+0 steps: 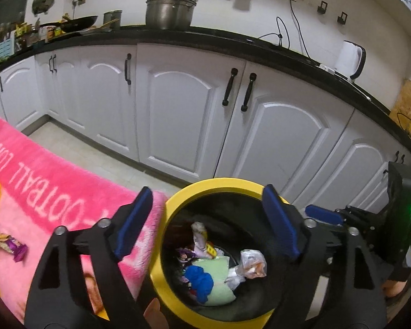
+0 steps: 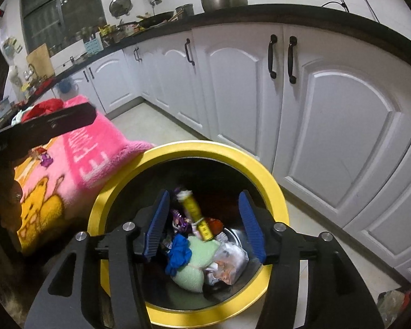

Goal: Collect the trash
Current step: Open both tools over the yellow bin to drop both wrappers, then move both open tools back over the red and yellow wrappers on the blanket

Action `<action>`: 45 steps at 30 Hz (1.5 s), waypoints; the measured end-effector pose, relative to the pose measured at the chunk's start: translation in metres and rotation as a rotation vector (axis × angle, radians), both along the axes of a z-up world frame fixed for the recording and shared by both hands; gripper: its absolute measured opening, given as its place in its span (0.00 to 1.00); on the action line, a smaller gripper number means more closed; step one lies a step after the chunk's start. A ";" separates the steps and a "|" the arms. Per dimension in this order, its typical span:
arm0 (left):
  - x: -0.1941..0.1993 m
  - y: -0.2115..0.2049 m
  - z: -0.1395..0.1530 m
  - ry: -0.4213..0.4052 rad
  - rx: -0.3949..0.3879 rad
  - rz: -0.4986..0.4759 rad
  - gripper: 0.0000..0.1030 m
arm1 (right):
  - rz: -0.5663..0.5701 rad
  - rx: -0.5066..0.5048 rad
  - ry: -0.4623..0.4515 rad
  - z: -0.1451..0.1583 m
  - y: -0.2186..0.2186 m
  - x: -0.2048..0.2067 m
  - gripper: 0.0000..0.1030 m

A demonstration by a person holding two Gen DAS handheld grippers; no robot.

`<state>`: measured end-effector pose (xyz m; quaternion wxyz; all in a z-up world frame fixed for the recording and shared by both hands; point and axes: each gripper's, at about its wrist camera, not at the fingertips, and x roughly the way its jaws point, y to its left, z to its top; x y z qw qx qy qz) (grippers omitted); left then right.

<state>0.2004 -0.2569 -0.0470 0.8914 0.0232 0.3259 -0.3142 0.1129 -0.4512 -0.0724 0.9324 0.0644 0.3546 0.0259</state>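
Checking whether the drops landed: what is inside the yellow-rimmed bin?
Inside the bin: a blue crumpled item, a pale green sponge-like pad, a clear plastic bag, a yellow wrapper and purple wrappers. These cover whatever lies beneath them.

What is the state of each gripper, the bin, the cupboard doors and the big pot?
Left gripper: open, empty.
Right gripper: open, empty.
Yellow-rimmed round bin: uncovered, trash inside.
White cupboard doors: closed.
Large steel pot: upright on the counter.
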 end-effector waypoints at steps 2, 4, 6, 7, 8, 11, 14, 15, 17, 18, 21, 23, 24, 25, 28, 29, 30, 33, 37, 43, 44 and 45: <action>-0.001 0.005 0.002 -0.009 -0.001 0.012 0.85 | -0.005 0.000 -0.009 0.004 0.000 -0.001 0.53; -0.002 0.012 0.005 -0.015 -0.008 0.027 0.89 | -0.005 -0.004 -0.025 0.009 0.001 -0.002 0.53; -0.002 0.017 0.008 -0.022 -0.011 0.039 0.89 | -0.002 -0.011 -0.042 0.013 0.004 -0.003 0.54; -0.003 0.020 0.009 -0.030 -0.009 0.049 0.89 | 0.000 -0.015 -0.049 0.016 0.006 -0.003 0.55; -0.004 0.023 0.011 -0.036 -0.008 0.057 0.89 | 0.004 -0.019 -0.059 0.019 0.008 -0.004 0.56; -0.005 0.033 0.016 -0.050 -0.014 0.080 0.89 | 0.020 -0.031 -0.082 0.026 0.014 -0.005 0.57; -0.005 0.044 0.020 -0.060 -0.017 0.105 0.89 | 0.037 -0.041 -0.098 0.034 0.023 -0.006 0.60; -0.005 0.047 0.021 -0.064 -0.018 0.112 0.89 | 0.046 -0.044 -0.105 0.036 0.027 -0.006 0.60; -0.006 0.056 0.024 -0.071 -0.022 0.130 0.89 | 0.060 -0.048 -0.114 0.040 0.034 -0.006 0.61; -0.006 0.062 0.025 -0.075 -0.024 0.141 0.89 | 0.071 -0.051 -0.122 0.043 0.039 -0.006 0.62; -0.005 0.077 0.028 -0.084 -0.029 0.169 0.89 | 0.098 -0.058 -0.136 0.050 0.051 -0.003 0.64; -0.005 0.086 0.030 -0.092 -0.032 0.188 0.89 | 0.113 -0.063 -0.145 0.054 0.059 -0.002 0.65; -0.005 0.092 0.031 -0.095 -0.034 0.199 0.89 | 0.127 -0.068 -0.152 0.056 0.066 0.000 0.66; -0.005 0.098 0.032 -0.097 -0.036 0.209 0.89 | 0.136 -0.071 -0.155 0.058 0.071 0.001 0.66; -0.004 0.116 0.033 -0.102 -0.039 0.245 0.89 | 0.168 -0.076 -0.165 0.064 0.086 0.006 0.66; -0.004 0.120 0.033 -0.102 -0.040 0.254 0.89 | 0.175 -0.077 -0.167 0.065 0.090 0.008 0.66; -0.003 0.125 0.033 -0.101 -0.041 0.265 0.89 | 0.189 -0.077 -0.172 0.067 0.097 0.010 0.66; -0.001 0.143 0.033 -0.098 -0.045 0.301 0.89 | 0.218 -0.077 -0.179 0.071 0.113 0.017 0.66; 0.001 0.172 0.032 -0.094 -0.057 0.356 0.89 | 0.263 -0.084 -0.181 0.074 0.136 0.026 0.66; 0.004 0.205 0.029 -0.085 -0.063 0.417 0.89 | 0.329 -0.094 -0.172 0.074 0.167 0.039 0.66; 0.004 0.209 0.029 -0.082 -0.064 0.427 0.89 | 0.337 -0.094 -0.171 0.074 0.171 0.041 0.66; 0.005 0.215 0.028 -0.078 -0.066 0.438 0.89 | 0.348 -0.092 -0.167 0.074 0.177 0.044 0.66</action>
